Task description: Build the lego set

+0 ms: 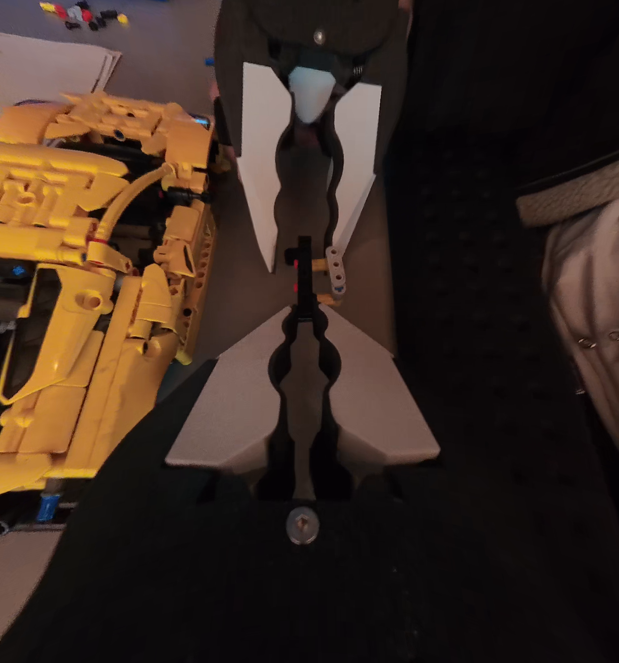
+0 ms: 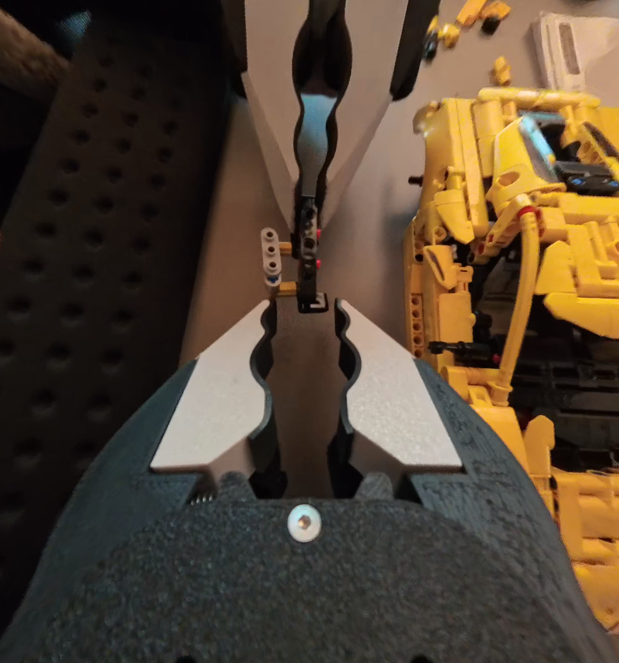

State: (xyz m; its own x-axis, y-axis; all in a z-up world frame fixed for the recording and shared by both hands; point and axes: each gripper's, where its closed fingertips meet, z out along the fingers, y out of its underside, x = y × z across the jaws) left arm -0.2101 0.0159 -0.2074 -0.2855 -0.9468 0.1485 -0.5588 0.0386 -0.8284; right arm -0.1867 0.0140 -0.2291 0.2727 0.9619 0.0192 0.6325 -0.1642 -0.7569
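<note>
A small assembly hangs between the two grippers: a black holed beam (image 1: 304,272) with red pins, joined by yellow pins to a short grey beam (image 1: 336,269). My left gripper (image 1: 304,310) is shut on one end of the black beam. My right gripper (image 2: 303,305) is open, and its fingertips flank the beam's (image 2: 308,265) other end without touching it. The right gripper also shows at the top of the left wrist view (image 1: 304,258). The left gripper shows at the top of the right wrist view (image 2: 309,211). The large yellow lego car (image 1: 85,269) (image 2: 516,287) stands beside them on the table.
An instruction booklet (image 1: 49,71) and several loose small pieces (image 1: 82,14) lie beyond the car. More loose yellow pieces (image 2: 462,21) and a white booklet (image 2: 559,50) lie at the far side. A dark perforated panel (image 2: 103,215) and beige fabric (image 1: 595,305) border the table. My left and right fingertips are right by each other.
</note>
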